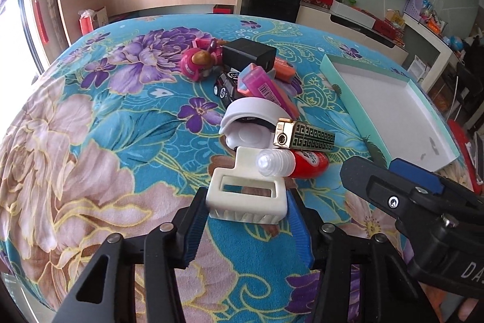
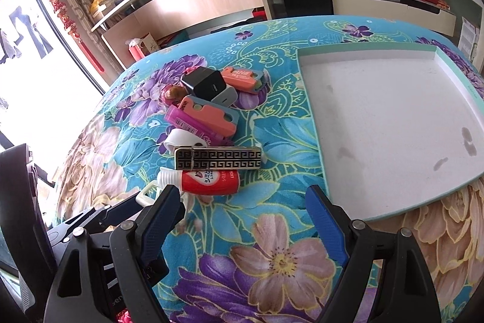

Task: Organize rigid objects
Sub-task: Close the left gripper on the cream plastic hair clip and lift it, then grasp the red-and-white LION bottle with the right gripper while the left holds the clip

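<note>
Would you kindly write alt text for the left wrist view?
The left gripper closes around a white hair claw clip on a floral blanket. Behind it lies a heap of small items, including a red tube and a gold patterned lighter; an empty white tray sits to the right.

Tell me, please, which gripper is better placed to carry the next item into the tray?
Left, probably: the left gripper already brackets the white clip, while the right gripper is open, empty, beside the tray.

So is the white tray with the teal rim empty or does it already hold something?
Empty. The tray shows only a bare white floor with faint stains; the toothpaste tube and everything else lie outside on the blanket.
</note>
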A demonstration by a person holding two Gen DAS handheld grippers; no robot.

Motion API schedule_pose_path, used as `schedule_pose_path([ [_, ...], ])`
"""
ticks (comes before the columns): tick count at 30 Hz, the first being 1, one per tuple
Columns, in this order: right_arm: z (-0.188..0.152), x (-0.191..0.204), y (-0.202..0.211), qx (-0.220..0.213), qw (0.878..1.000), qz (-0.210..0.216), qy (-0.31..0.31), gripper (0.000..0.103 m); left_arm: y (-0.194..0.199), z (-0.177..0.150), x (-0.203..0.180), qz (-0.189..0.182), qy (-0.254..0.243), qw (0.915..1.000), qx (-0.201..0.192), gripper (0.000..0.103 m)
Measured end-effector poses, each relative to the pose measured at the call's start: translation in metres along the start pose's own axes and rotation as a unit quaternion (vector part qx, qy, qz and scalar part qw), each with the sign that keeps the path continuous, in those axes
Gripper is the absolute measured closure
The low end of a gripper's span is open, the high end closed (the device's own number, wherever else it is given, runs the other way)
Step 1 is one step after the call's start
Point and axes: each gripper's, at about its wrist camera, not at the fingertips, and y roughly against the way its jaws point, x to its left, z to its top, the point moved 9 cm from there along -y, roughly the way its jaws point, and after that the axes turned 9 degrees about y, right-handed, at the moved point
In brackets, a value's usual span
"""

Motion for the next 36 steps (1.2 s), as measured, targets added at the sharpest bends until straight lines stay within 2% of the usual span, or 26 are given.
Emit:
schedule_pose_path([
  [5, 0.001, 0.016, -0.017, 0.017, 0.999, 0.034, 0.001, 0.018, 0.000, -0.002, 0.013, 0.023, 0.005, 0.9997, 0.002, 0.049],
  [10, 0.000, 0.029, -0.032, 0.032, 0.999, 0.038, 0.013, 0.017, 0.002, -0.002, 0.026, 0.038, 0.010, 0.9992, -0.004, 0.049],
  [18, -0.001, 0.039, -0.044, 0.045, 0.998, 0.032, 0.021, 0.018, 0.008, 0.005, 0.063, 0.089, 0.024, 0.9955, -0.021, 0.049],
  [22, -0.001, 0.043, -0.052, 0.053, 0.998, 0.014, 0.022, 0.018, 0.007, 0.007, 0.086, 0.119, 0.036, 0.9919, -0.024, 0.050],
  [28, 0.000, 0.048, -0.066, 0.057, 0.998, -0.027, 0.024, 0.018, 0.008, 0.008, 0.107, 0.133, 0.052, 0.9894, -0.027, 0.050],
  [36, 0.003, 0.052, -0.078, 0.053, 0.994, -0.084, 0.051, 0.018, 0.002, 0.007, 0.114, 0.125, 0.063, 0.9898, -0.027, 0.050],
])
